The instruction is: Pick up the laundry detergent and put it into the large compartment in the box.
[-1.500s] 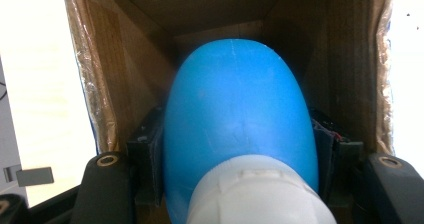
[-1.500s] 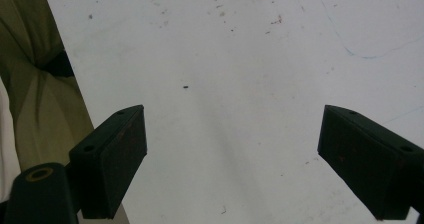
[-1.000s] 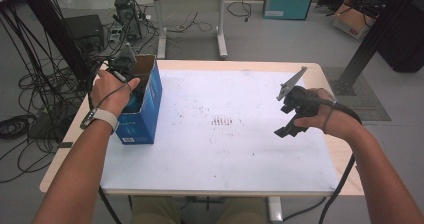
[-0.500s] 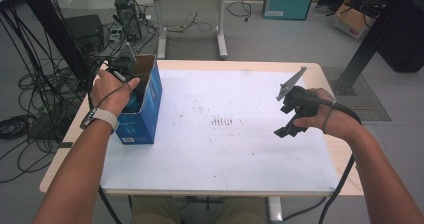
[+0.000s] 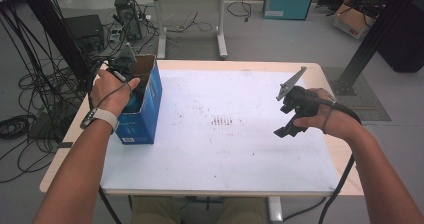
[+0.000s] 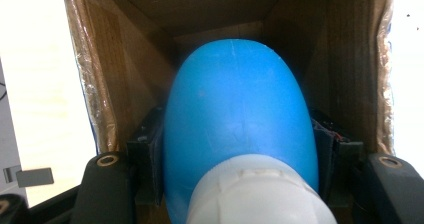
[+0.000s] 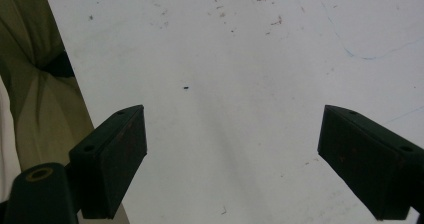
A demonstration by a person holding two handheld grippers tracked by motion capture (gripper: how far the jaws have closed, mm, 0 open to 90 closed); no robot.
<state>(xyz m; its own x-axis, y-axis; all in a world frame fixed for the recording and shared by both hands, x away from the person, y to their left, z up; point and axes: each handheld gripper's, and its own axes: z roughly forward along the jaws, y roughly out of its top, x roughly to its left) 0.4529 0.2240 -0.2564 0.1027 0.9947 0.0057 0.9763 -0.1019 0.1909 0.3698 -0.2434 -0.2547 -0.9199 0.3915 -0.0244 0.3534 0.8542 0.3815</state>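
On the table (image 5: 320,69) there is one white sheet (image 5: 225,134) and one blue cardboard box (image 5: 142,109) at 9 o'clock. One blue bottle with a white cap (image 6: 240,119) sits inside it. Two grippers are present: the left gripper (image 5: 122,66) at 9 o'clock and the right gripper (image 7: 232,159) at 3 o'clock.
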